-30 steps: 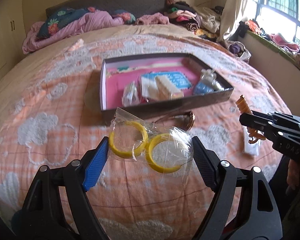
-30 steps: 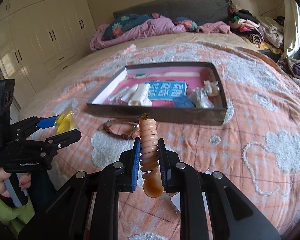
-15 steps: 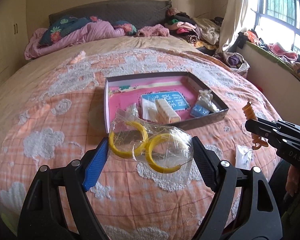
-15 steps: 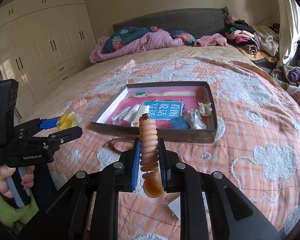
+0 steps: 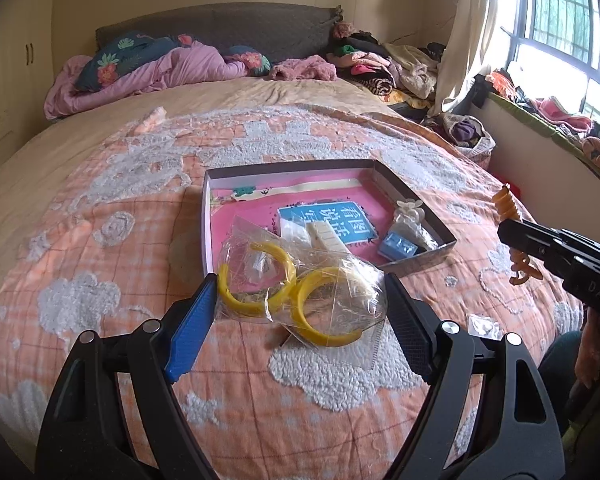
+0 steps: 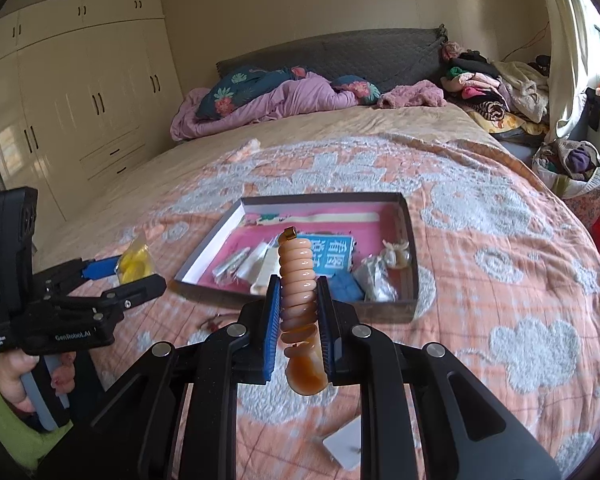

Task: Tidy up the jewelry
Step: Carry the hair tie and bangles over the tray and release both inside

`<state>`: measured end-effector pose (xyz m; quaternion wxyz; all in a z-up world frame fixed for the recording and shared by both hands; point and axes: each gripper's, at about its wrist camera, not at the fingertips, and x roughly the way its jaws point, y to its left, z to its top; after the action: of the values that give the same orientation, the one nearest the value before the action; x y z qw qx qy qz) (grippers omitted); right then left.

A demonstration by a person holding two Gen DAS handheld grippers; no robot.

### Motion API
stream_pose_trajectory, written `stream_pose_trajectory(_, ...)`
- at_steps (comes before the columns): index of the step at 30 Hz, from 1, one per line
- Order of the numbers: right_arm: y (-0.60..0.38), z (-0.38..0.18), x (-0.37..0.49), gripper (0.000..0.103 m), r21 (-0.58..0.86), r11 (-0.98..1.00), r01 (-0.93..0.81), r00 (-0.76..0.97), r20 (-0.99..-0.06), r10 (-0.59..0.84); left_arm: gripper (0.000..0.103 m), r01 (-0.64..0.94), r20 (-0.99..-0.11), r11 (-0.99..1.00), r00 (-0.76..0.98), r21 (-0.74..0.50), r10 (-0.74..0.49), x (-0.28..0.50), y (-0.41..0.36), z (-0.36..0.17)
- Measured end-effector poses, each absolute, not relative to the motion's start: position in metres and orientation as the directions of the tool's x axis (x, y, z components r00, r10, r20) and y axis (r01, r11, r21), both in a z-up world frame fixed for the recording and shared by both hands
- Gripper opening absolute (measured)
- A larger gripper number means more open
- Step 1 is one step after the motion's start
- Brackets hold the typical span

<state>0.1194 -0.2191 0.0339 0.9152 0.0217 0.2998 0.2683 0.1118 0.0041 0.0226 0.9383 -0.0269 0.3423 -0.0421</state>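
Note:
My left gripper [image 5: 300, 316] is shut on a clear plastic bag with two yellow bangles [image 5: 296, 296], held above the bedspread in front of the box. It also shows in the right wrist view [image 6: 134, 266]. My right gripper [image 6: 299, 336] is shut on an orange spiral hair clip [image 6: 298, 280], held upright in the air; the clip also shows in the left wrist view [image 5: 508, 208]. A dark shallow box [image 5: 420, 208] with a pink lining lies on the bed and holds several small packets, a blue card and a blue piece; it also shows in the right wrist view [image 6: 404, 216].
A small clear packet [image 5: 484, 326] lies on the bedspread at the right. A white card [image 6: 348, 446] lies near the bed's front edge. A reddish bracelet [image 6: 214, 322] lies before the box. Pillows and clothes are piled at the headboard; wardrobes stand at left.
Both grippers have risen and drawn back from the box, each still holding its item. The box looks smaller and farther off.

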Motion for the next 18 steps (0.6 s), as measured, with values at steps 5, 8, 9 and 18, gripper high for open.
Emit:
stream_pose_trajectory(5,-0.216,0.040,0.128,0.017,0.196,0.859,-0.474,0.684,-0.532,0.499,0.073,0.056,-0.636,0.994,0.765,-0.089,-0.100,0.121,0.008,0.026)
stream_pose_trajectory(8,-0.214,0.042,0.135,0.017,0.195,0.861,-0.471,0.687,-0.531,0.496,0.073,0.053,-0.632,0.994,0.769,-0.093,-0.100,0.127,0.010,0.029)
stream_pose_trajectory(9,-0.215,0.042,0.135,0.017,0.194,0.862,-0.469,0.688,-0.531,0.494,0.073,0.051,-0.630,0.994,0.770,-0.095,-0.100,0.129,0.011,0.030)
stream_pose_trajectory(18,-0.210,0.050,0.154,0.017,0.189,0.867,-0.462,0.693,-0.532,0.486,0.073,0.039,-0.612,0.993,0.784,-0.111,-0.100,0.143,0.016,0.044)
